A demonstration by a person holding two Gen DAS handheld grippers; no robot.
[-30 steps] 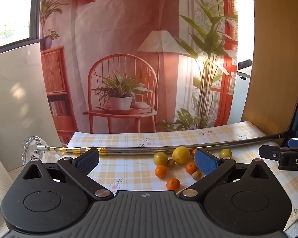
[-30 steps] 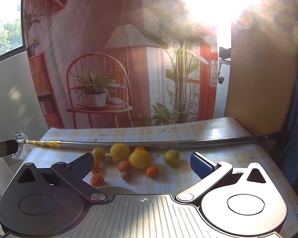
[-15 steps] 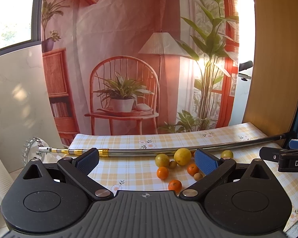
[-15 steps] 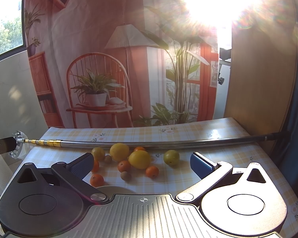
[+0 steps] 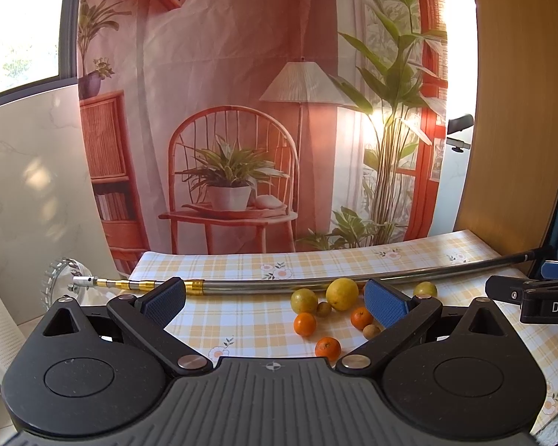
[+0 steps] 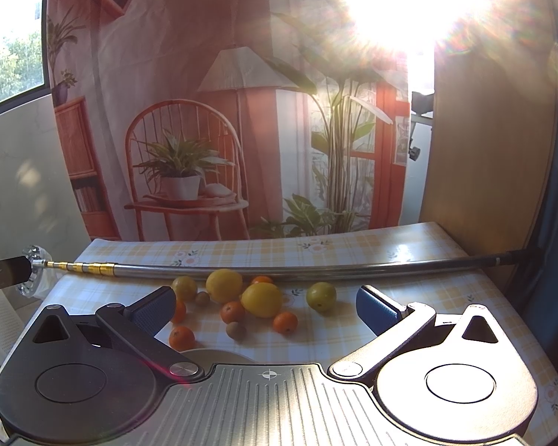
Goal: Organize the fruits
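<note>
So basically nothing's sorted yet imo. Fruits (image 6: 260, 299) sit loose in a cluster mid surface (image 6: 446, 297), just in front of a long metal pole (image 6: 279, 270). A pale dish rim (image 6: 214, 354) peeks out below, w/ no fruit seen in it. Left tongs (image 5: 275, 299) and right tongs (image 6: 266, 306) both spread wide, holding nothing. Only writing: "DAS" on the right tongs' side, rest cut off.

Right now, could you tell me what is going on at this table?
A person holds a claw in each hand over the checked tablecloth. Both the left claw and the right claw are open and hold nothing. The fruits, yellow ones, small oranges and small brown ones, lie loose in front of a long metal pole. No fruit is gripped yet.
</note>
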